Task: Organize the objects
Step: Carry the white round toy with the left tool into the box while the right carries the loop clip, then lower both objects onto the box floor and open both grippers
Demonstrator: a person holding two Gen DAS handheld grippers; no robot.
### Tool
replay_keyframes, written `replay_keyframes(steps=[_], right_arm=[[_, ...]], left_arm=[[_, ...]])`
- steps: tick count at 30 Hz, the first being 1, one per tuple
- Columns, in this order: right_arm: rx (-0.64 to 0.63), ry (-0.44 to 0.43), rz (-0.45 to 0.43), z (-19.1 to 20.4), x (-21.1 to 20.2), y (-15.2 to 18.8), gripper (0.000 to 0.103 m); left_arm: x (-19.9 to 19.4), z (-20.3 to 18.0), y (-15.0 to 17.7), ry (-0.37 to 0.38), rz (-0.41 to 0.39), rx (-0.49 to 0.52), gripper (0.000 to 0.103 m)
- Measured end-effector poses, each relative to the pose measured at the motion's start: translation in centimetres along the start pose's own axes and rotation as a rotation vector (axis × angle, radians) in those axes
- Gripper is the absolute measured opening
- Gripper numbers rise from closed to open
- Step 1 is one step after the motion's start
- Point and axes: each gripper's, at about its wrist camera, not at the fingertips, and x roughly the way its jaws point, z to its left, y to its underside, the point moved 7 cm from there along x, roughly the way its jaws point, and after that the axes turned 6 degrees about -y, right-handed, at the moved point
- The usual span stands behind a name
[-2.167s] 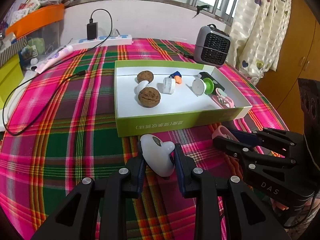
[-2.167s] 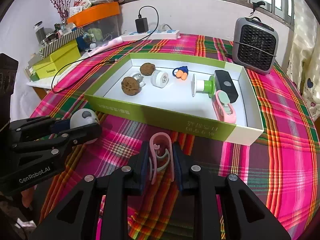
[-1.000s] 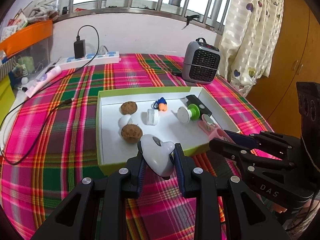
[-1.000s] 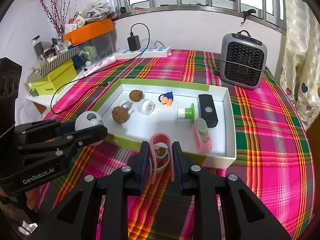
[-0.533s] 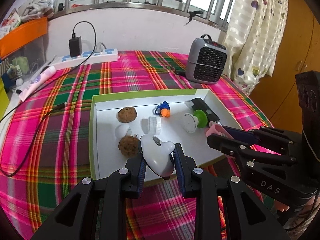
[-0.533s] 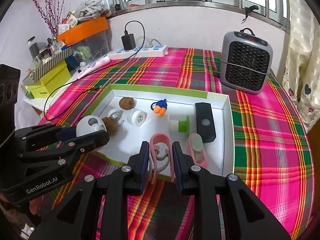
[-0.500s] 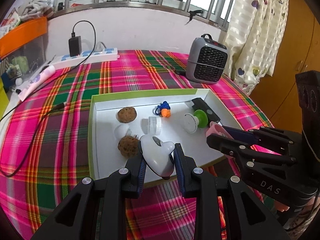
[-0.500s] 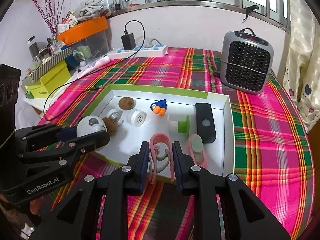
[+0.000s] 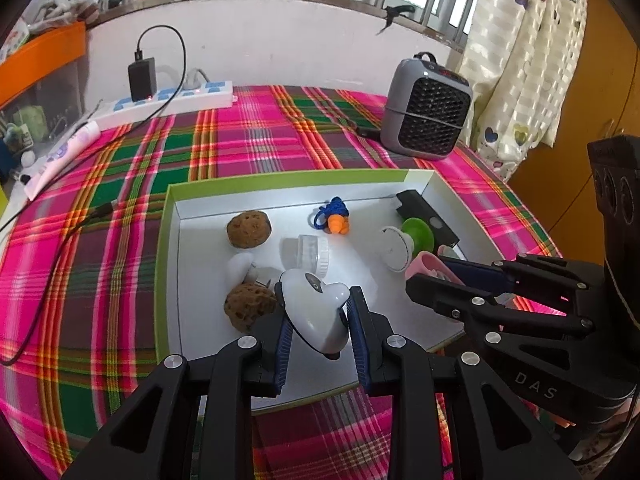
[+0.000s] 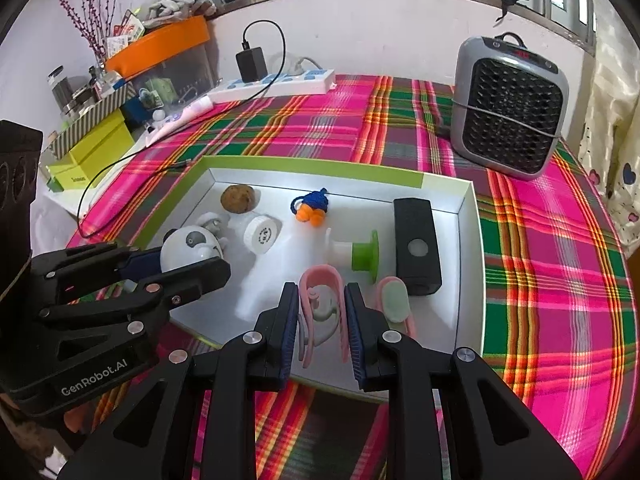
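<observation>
Left gripper (image 9: 318,318): jaws closed on a white rounded gadget (image 9: 316,312), held above the near-left part of the tray's white floor. Right gripper (image 10: 322,316): jaws closed on a pink clip (image 10: 322,300), held upright above the near edge of the tray. In the right wrist view the left gripper lies at 9 o'clock; in the left wrist view the right gripper lies at 3 o'clock.

The green-rimmed tray (image 9: 170,264) sits on a pink and green plaid tablecloth (image 9: 120,168). Contents noted in the right wrist view:
- brown ball (image 10: 237,198) at 11 o'clock of the tray;
- a second brown ball (image 9: 248,307) touching the left gripper's left finger in the left wrist view;
- white round cap (image 10: 261,235) just beside the first ball;
- blue and orange charm (image 10: 310,206) at 12 o'clock;
- white and green spool (image 10: 356,256) near the centre;
- black box (image 10: 416,246) at 3 o'clock, along the right wall;
- pink and green clip (image 10: 394,302) just below the black box, near the right gripper's right finger.

Beyond the tray: grey fan heater (image 10: 510,106) at 1 o'clock, white power strip (image 10: 276,82) with black charger (image 10: 251,62) at 11 o'clock.
</observation>
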Motion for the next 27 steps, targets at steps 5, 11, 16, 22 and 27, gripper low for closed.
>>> replay_keyframes(steps=[5, 11, 16, 22, 27], right_arm=[[0.004, 0.002, 0.012, -0.3, 0.6, 0.1, 0.024], [0.004, 0.001, 0.014, -0.6, 0.9, 0.1, 0.024], [-0.013, 0.01, 0.016, -0.4, 1.1, 0.1, 0.024], [-0.017, 0.014, 0.014, -0.5, 1.2, 0.2, 0.024], [-0.018, 0.016, 0.014, -0.5, 1.2, 0.1, 0.025]], left_arm=[[0.5, -0.1, 0.1, -0.003, 0.009, 0.005, 0.025], [0.8, -0.1, 0.2, -0.008, 0.017, 0.006, 0.025], [1.0, -0.2, 0.2, -0.014, 0.023, 0.01, 0.025], [1.4, -0.1, 0.3, -0.023, 0.031, 0.012, 0.025], [1.4, -0.2, 0.4, -0.034, 0.026, 0.021, 0.025]])
